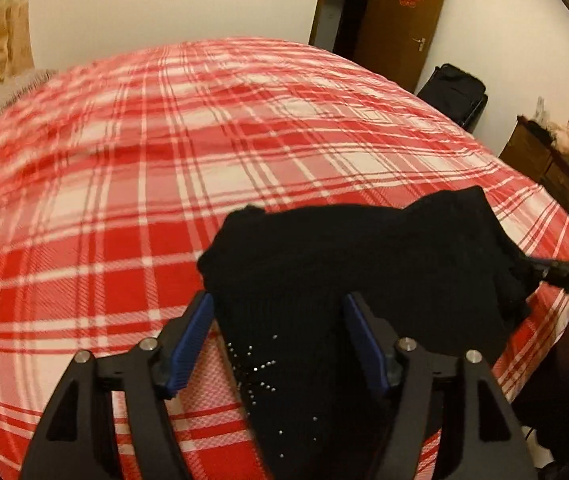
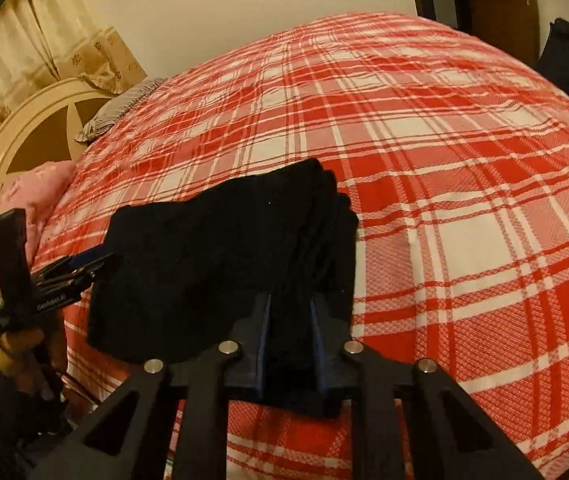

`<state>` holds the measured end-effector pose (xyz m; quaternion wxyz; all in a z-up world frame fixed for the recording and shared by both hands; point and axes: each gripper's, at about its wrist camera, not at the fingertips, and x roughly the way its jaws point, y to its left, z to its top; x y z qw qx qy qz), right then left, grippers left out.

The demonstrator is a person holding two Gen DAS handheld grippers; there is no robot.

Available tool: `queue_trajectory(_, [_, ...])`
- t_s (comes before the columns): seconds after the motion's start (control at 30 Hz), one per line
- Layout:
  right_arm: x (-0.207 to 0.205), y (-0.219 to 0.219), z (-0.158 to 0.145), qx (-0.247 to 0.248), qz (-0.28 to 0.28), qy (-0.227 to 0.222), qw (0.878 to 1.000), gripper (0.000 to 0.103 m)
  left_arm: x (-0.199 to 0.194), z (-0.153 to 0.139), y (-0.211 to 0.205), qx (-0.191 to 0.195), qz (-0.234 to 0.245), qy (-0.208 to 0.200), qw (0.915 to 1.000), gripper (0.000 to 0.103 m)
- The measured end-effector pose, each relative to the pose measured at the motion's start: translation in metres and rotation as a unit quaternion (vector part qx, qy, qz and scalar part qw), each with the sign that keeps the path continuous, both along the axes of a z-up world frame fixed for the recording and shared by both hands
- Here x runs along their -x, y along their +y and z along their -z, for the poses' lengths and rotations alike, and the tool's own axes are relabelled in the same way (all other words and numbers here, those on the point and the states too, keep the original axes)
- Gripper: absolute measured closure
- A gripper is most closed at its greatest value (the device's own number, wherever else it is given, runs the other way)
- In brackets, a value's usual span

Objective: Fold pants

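Note:
The black pants (image 1: 356,264) lie folded in a thick bundle on the red and white plaid bed; small studs show on the cloth. In the left wrist view my left gripper (image 1: 278,304) is open, its blue pads wide apart around the near edge of the bundle. My right gripper (image 2: 290,304) is shut on the near edge of the pants (image 2: 220,248). The right gripper also shows in the left wrist view (image 1: 540,268), at the bundle's right side. The left gripper shows in the right wrist view (image 2: 96,260), at the bundle's left side.
The plaid bedspread (image 1: 164,160) covers the whole bed. Pillows (image 2: 116,108) and a round headboard (image 2: 24,120) are at the far left. A wooden door (image 1: 400,20), a dark bag (image 1: 452,88) and a wooden cabinet (image 1: 544,156) stand at the right.

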<state>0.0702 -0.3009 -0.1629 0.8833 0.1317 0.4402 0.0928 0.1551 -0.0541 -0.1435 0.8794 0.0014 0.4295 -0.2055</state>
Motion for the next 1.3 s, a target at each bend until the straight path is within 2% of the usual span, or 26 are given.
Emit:
queue_trajectory(0.1, [0.008,-0.003,-0.003,0.004,-0.004,0.002,1.000,0.087,-0.003,0.004,-0.001,0.001,0.001,-0.001,1.0000,0.028])
queue_trajectory(0.2, [0.010,-0.010,0.010,0.006,-0.001,0.021,1.000,0.088,-0.005,0.005,-0.003,-0.005,0.002,-0.004,1.0000,0.022])
queue_trajectory(0.37, [0.005,-0.020,0.018,-0.017,-0.003,0.036,0.999,0.087,-0.002,0.006,-0.003,-0.012,0.004,-0.008,0.9999,0.018])
queue_trajectory(0.4, [0.005,-0.020,0.016,-0.016,-0.005,0.036,0.999,0.086,-0.003,0.007,-0.004,-0.020,0.004,-0.012,0.9997,0.015])
queue_trajectory(0.43, [0.007,-0.021,0.011,-0.011,-0.004,0.035,0.999,0.079,-0.004,0.008,-0.003,-0.023,0.001,-0.012,0.9997,0.012])
queue_trajectory(0.5, [0.009,-0.021,-0.001,0.013,0.014,0.015,1.000,0.069,-0.005,0.004,0.000,-0.016,-0.001,-0.011,0.9998,0.012])
queue_trajectory(0.57, [0.009,-0.014,-0.019,0.038,0.014,-0.024,0.999,0.065,-0.008,-0.003,0.004,-0.022,-0.009,-0.027,0.9994,0.012])
queue_trajectory(0.6, [0.007,-0.010,-0.026,0.038,0.006,-0.038,0.999,0.061,-0.009,-0.007,0.007,-0.025,-0.014,-0.035,0.9990,0.012])
queue_trajectory(0.7, [-0.011,0.008,-0.039,-0.009,-0.042,-0.082,0.996,0.053,-0.020,-0.013,0.013,-0.025,-0.035,-0.045,0.9980,0.009])
queue_trajectory(0.77, [-0.031,0.018,-0.032,-0.025,-0.062,-0.076,0.995,0.052,-0.026,-0.011,0.012,-0.031,-0.045,-0.046,0.9974,0.008])
queue_trajectory(0.87, [-0.058,0.018,-0.005,0.008,-0.017,-0.036,0.999,0.052,-0.034,-0.001,0.006,-0.050,-0.045,-0.040,0.9969,0.007])
queue_trajectory(0.93, [-0.066,0.008,0.012,-0.018,-0.002,-0.018,1.000,0.052,-0.040,0.007,0.005,-0.058,-0.050,-0.038,0.9963,0.003])
queue_trajectory(1.0, [-0.062,0.007,0.010,-0.019,-0.006,-0.022,1.000,0.052,-0.047,0.014,0.006,-0.055,-0.056,-0.030,0.9965,0.000])
queue_trajectory(1.13, [-0.050,0.010,0.002,0.004,-0.007,-0.028,1.000,0.052,-0.045,0.015,0.007,-0.044,-0.061,-0.026,0.9968,0.001])
queue_trajectory(1.3, [-0.010,0.013,-0.016,0.037,-0.015,-0.054,0.998,0.052,-0.019,-0.006,0.016,-0.041,-0.057,-0.042,0.9966,0.001])
